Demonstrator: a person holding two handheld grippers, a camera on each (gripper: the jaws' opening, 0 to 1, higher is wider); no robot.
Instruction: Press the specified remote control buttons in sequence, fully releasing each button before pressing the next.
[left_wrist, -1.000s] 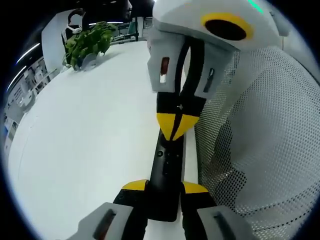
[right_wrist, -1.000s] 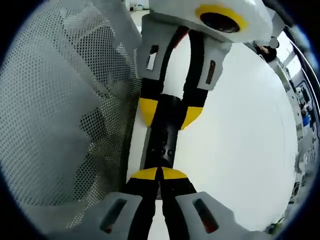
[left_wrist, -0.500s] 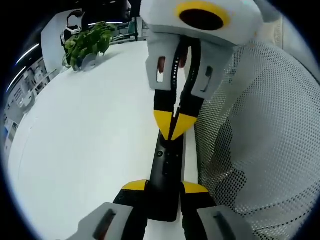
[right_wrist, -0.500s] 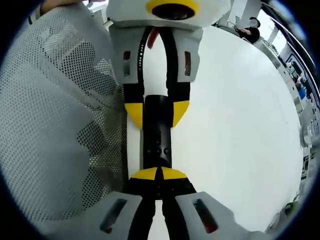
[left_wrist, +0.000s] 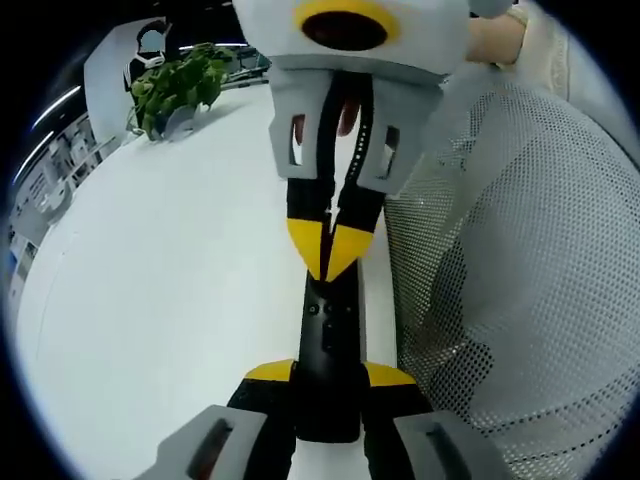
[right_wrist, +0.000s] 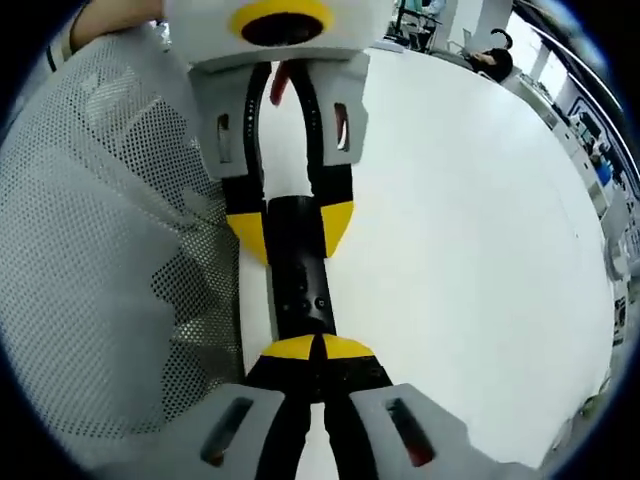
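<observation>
The black remote (left_wrist: 328, 352) lies lengthwise on the white table (left_wrist: 150, 300), just beside a white mesh sleeve (left_wrist: 520, 280). The left gripper (left_wrist: 327, 375) clamps its near end. The right gripper (right_wrist: 320, 347), tips pinched together, sits on the remote's far end, seemingly mid-press. Next it likely must lift fully clear before another press. A potted plant (left_wrist: 175, 85) stands well beyond the remote.

A potted plant (left_wrist: 178, 88) stands on the white table (left_wrist: 170, 270).
</observation>
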